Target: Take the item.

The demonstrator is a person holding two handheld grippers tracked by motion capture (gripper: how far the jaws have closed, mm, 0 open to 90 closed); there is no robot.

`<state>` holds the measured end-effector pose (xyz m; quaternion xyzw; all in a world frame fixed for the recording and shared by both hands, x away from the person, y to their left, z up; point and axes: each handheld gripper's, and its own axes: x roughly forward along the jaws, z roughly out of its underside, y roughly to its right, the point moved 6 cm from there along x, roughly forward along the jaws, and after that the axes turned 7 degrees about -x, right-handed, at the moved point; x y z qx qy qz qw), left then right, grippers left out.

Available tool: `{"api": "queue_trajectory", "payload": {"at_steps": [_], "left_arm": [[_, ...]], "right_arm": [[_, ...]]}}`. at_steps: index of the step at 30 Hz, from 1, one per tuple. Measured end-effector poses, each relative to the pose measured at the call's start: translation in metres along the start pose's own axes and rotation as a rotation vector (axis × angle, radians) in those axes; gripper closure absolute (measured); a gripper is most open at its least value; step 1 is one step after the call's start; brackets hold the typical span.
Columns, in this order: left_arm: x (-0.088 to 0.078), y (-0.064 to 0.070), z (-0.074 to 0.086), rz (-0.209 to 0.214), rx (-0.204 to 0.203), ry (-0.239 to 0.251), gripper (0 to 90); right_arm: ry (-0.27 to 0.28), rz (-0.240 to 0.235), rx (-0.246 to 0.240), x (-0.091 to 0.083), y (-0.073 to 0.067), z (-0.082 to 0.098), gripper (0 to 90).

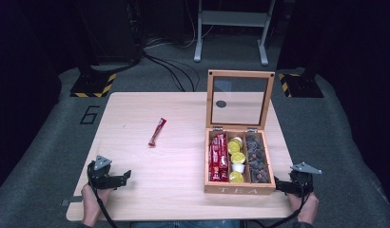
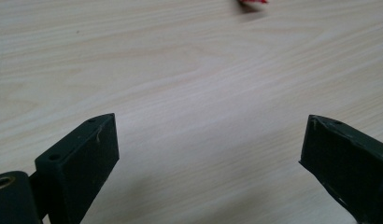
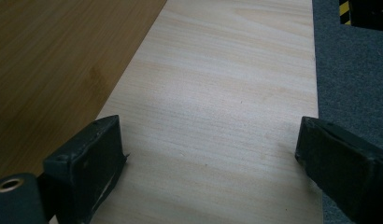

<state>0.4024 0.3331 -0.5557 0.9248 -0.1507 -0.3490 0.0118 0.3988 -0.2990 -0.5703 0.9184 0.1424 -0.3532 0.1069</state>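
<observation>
A wooden tea box [image 1: 238, 189] stands open on the right half of the table, its glass lid [image 1: 239, 99] upright. Its left compartment holds red sachets [image 1: 218, 156], the middle one yellow and white capsules [image 1: 236, 159], the right one dark pieces [image 1: 256, 159]. One red sachet [image 1: 157, 131] lies alone on the table centre-left; its tip [image 2: 253, 2] peeks in at the top of the left gripper view. My left gripper [image 1: 125, 176] rests open at the near left corner, nothing between its jaws. My right gripper [image 1: 278, 184] stands open at the near right, beside the box wall [image 3: 54, 60].
The light wooden table [image 1: 174, 161] has bare room between the lone sachet and the box. Grey carpet [image 3: 353, 70] lies past the right edge. Behind the table stand a metal frame [image 1: 231, 28], cables and hazard-striped bases [image 1: 93, 85].
</observation>
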Motion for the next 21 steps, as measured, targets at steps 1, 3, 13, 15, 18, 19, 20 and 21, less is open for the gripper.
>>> {"api": "queue_trajectory", "payload": {"at_steps": [1,3,13,15,18,19,20,21], "left_arm": [[-0.001,-0.003,0.004,-0.013,0.005,-0.008,4.0],[-0.001,-0.006,0.007,-0.030,0.011,-0.009,3.8],[0.001,-0.020,0.017,-0.071,0.042,-0.034,2.2],[0.001,-0.021,0.018,-0.062,0.041,-0.054,2.2],[0.002,-0.022,0.017,-0.043,0.025,-0.059,1.7],[0.003,-0.022,0.017,-0.042,0.024,-0.056,1.7],[0.003,-0.022,0.017,-0.042,0.024,-0.057,1.7],[0.003,-0.022,0.017,-0.042,0.024,-0.056,1.7]], "right_arm": [[0.000,0.000,0.000,0.000,0.000,0.000,6.8],[0.000,0.000,0.000,0.000,0.000,0.000,6.8],[0.000,0.001,0.001,0.000,0.000,0.000,6.7],[-0.001,0.001,0.001,0.000,0.000,0.000,6.7],[-0.002,0.004,0.007,0.000,0.000,0.000,6.0],[-0.002,0.006,0.010,0.001,0.000,0.000,5.7],[-0.002,0.006,0.010,0.001,0.000,0.000,5.7],[-0.003,0.006,0.012,0.001,0.000,-0.001,5.4]]}}
